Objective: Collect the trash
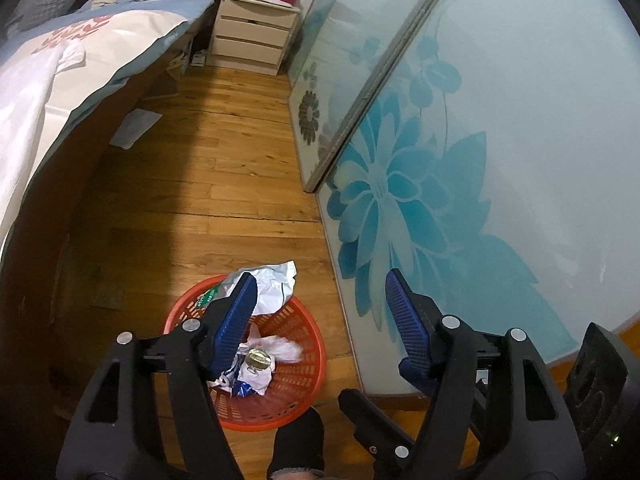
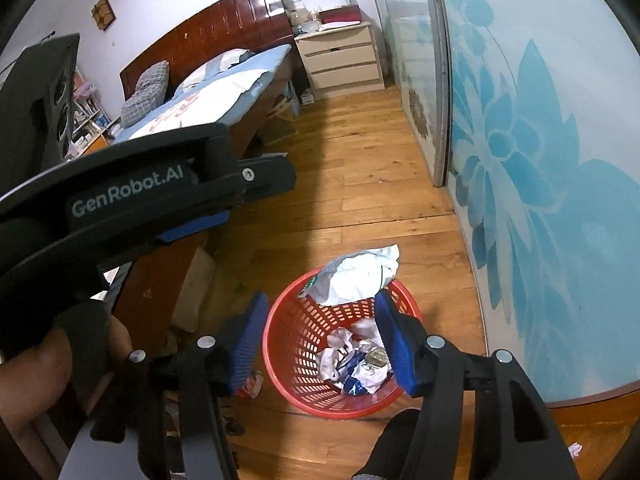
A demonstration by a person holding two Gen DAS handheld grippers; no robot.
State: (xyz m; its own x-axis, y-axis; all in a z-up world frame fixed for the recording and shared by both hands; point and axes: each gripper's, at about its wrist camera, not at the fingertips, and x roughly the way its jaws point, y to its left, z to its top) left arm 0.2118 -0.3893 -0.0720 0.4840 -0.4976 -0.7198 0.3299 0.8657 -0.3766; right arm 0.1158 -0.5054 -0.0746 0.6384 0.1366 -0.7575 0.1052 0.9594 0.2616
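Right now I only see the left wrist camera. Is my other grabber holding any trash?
Observer: No. The right gripper hangs over the basket, jaws open, nothing between them.
Operator: Is there trash on the floor?
Observer: Yes, what looks like a wrapper lies beside the basket, on the bed side.
Operator: Any more?
Observer: A small scrap lies on the floor by the glass door.
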